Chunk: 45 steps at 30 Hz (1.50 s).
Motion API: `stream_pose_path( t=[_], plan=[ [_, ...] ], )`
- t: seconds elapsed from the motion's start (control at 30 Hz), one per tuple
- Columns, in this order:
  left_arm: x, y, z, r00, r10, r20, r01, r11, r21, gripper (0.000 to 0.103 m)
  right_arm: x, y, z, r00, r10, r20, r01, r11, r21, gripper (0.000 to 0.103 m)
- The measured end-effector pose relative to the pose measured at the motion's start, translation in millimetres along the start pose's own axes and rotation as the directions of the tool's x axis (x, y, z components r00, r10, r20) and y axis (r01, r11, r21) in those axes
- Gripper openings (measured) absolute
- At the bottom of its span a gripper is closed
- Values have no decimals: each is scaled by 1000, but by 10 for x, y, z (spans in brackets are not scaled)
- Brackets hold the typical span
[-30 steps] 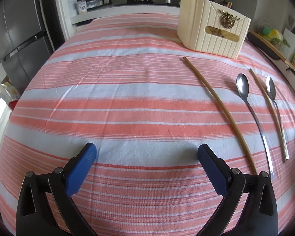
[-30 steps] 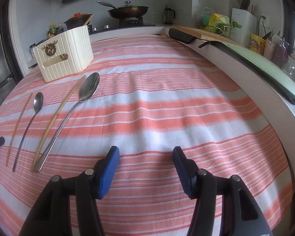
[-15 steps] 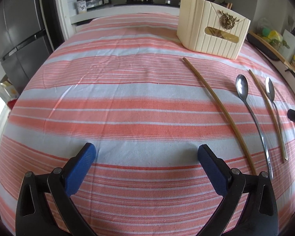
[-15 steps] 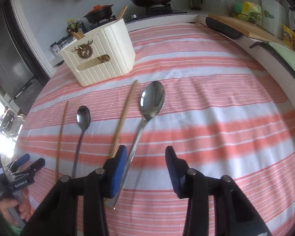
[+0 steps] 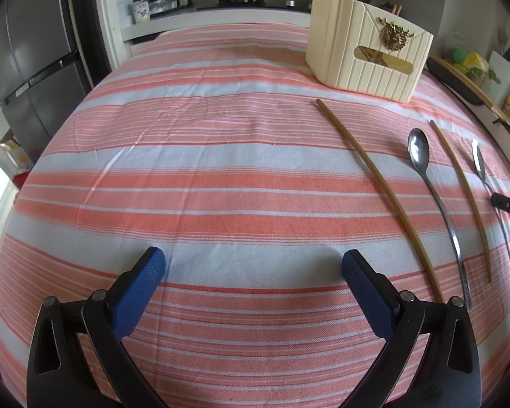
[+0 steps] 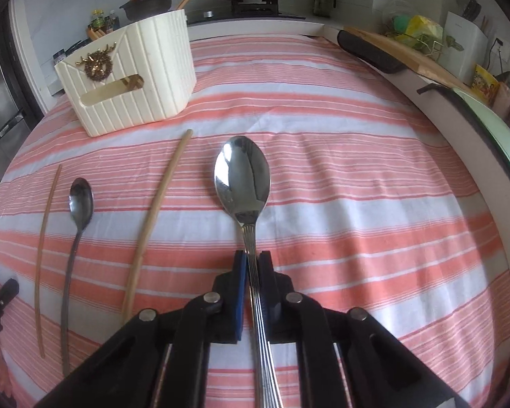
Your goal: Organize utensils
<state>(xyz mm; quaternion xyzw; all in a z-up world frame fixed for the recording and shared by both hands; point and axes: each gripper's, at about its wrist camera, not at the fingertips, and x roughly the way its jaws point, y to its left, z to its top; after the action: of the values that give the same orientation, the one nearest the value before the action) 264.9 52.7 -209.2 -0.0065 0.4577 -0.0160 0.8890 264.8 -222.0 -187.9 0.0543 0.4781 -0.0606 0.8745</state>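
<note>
Right gripper (image 6: 252,258) has just closed on the large spoon (image 6: 243,176) at its handle neck, bowl pointing at the cream holder (image 6: 132,78), presumably for carrying there, chopsticks already standing inside it, while left gripper (image 5: 253,265) hangs open over bare tablecloth (image 5: 204,156)

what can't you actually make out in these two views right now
- Contents of the cream ribbed utensil holder: its walls hide them in both views; only stick tips show above the rim.
- Handle end of the large steel spoon: the right gripper, shut on it, covers it.
- In the left wrist view that gripper is cut off by the right edge.
- Lower end of the longest wooden chopstick: behind the open left gripper.
</note>
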Motion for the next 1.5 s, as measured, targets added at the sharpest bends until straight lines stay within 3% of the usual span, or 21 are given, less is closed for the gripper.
stream_pose_path(
  t=[0.13,0.17,0.27,0.4,0.47,0.53,0.6,0.67,0.73,0.8,0.87,0.9,1.03,1.2,1.33,1.4,1.43,1.47,1.5],
  plan=[
    [4,-8,1,1000,2,1,-2,1000,-1,102,-40,-135,-92,999,31,30,-31,1000,-5,9],
    [2,-6,1,1000,0,1,0,1000,-3,102,-53,-145,-114,999,38,37,-37,999,-15,14],
    [-35,32,16,1000,-19,10,19,999,-29,102,-110,-150,-183,997,56,55,-53,997,-49,45],
    [-208,-5,113,991,-125,47,129,986,-107,102,-118,-181,-264,994,63,87,-58,996,-67,47],
    [-259,-178,196,985,-165,53,170,980,-102,102,-121,-193,-268,994,68,90,-62,996,-58,47],
    [-221,-420,290,987,-153,39,155,986,-58,102,-112,-198,-262,994,65,91,-61,997,-52,47],
    [-126,-642,366,995,-91,34,91,996,-1,101,-106,-177,-267,995,51,90,-46,997,-61,47],
    [50,-812,405,1000,-28,-9,29,998,51,85,-106,-158,-271,995,43,90,-37,997,-67,47],
    [209,-877,394,998,5,-58,-1,997,75,77,-107,-171,-274,995,48,91,-43,997,-62,47],
    [183,-892,383,1000,14,-23,-12,997,76,62,-108,-178,-274,994,53,91,-47,997,-58,47],
    [149,-888,374,1000,5,-12,-4,997,78,19,-107,-176,-273,994,52,91,-47,997,-57,47],
    [136,-878,369,1000,17,-9,-16,997,80,9,-106,-173,-272,995,51,91,-46,997,-58,47],
    [65,-671,299,1000,23,-10,-23,1000,14,3,-104,-171,-269,994,53,92,-48,997,-56,47],
    [-154,-259,42,999,36,-19,-38,997,-65,4,-103,-186,-268,994,65,93,-61,997,-46,47],
    [-326,-59,-177,1000,6,-26,-9,995,-101,8,-102,-182,-268,994,58,92,-53,997,-51,47],
    [-364,-31,-236,998,-53,-28,49,993,-107,37,-102,-165,-267,995,46,92,-40,997,-59,47],
    [-383,-26,-250,996,-80,-26,77,992,-105,63,-104,-156,-268,995,40,92,-34,997,-63,48],
    [-405,-28,-251,997,-80,-21,78,992,-100,77,-110,-152,-270,995,39,93,-33,997,-66,48],
    [-429,-32,-244,998,-67,-16,66,994,-90,80,-122,-153,-275,995,46,93,-40,997,-66,50]
  ],
)
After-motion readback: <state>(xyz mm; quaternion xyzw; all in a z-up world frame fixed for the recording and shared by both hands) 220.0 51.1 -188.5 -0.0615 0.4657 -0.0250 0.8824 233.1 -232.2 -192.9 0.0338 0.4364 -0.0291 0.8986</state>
